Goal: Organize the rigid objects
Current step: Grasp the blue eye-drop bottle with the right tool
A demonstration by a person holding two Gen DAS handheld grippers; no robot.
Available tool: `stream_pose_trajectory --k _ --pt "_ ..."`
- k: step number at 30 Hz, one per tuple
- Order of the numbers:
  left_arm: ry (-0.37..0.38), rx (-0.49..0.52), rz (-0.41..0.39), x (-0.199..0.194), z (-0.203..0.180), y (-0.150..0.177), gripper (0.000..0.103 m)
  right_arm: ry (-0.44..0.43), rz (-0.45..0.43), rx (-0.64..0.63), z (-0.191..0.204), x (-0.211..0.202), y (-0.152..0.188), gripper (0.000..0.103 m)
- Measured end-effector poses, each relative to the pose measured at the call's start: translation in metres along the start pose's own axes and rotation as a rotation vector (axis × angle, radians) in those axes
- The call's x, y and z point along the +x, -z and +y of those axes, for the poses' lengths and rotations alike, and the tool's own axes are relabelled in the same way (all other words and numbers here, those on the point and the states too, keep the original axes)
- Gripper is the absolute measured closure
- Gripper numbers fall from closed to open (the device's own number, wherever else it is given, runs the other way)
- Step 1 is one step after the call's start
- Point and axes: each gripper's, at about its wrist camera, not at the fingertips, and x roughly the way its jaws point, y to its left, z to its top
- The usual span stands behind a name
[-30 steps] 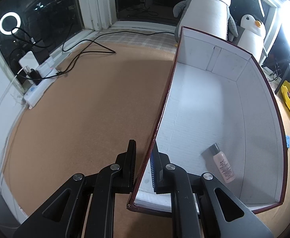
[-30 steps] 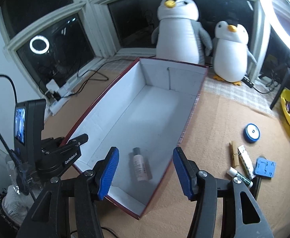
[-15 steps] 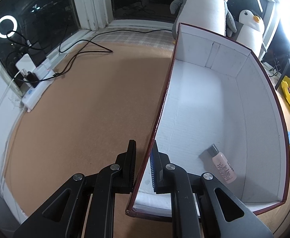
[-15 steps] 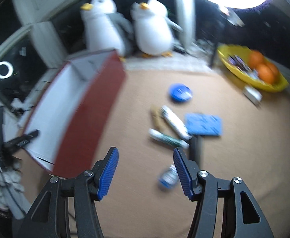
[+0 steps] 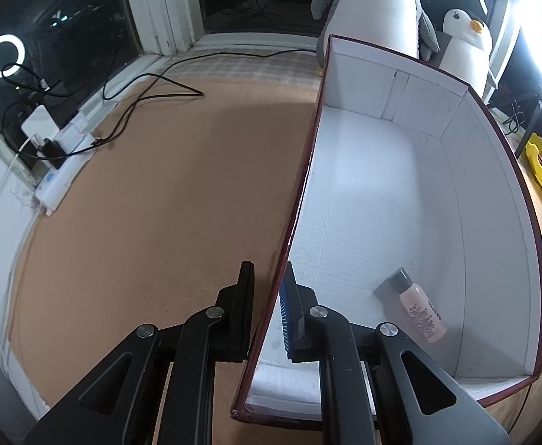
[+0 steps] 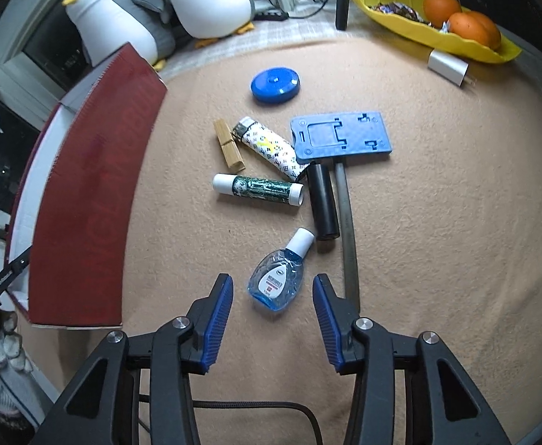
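Gripping the near side wall of the box [image 5: 400, 193], the left gripper [image 5: 267, 311] is keeping its fingers [image 5: 245, 307] clamped on the thin red-edged panel, one finger outside and one inside. A small pink bottle [image 5: 419, 307] with a grey cap is lying on the white floor of the box, near the corner closest to that gripper. Over on the tan counter [image 6: 437, 222], the right gripper [image 6: 272, 315] is pointing down at a small blue bottle [image 6: 276, 282] with a white cap, and its fingers are closing with the bottle lying between them, the blue pads still apart from its sides. Beyond it are lying a black cylinder [image 6: 322, 204], a grey metal rod [image 6: 348, 230], a green tube [image 6: 258, 188], a patterned lighter [image 6: 267, 146], a wooden clothespin [image 6: 228, 148], a blue plastic plate [image 6: 341, 135] and a round blue disc [image 6: 275, 84], all close together. The red outer wall of the box is standing to the left of this pile. Two stuffed penguins [image 6: 159, 11] are sitting at the back, and a yellow dish [image 6: 434, 33] is holding oranges [image 6: 460, 18] at the far right.
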Motion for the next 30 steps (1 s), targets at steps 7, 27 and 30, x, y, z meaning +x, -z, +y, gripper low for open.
stream_pose_trajectory --k 7,27,30 --pt "0.003 0.007 0.003 0.001 -0.001 -0.001 0.091 0.068 0.026 -0.022 0.008 0.019 -0.006 0.062" --pt "0.002 -0.002 0.001 0.001 0.000 0.000 0.091 0.069 -0.046 -0.119 0.022 0.000 -0.008 0.070" --pt "0.004 -0.006 -0.001 -0.001 0.001 0.001 0.091 0.051 -0.089 -0.154 0.038 -0.017 -0.010 0.070"
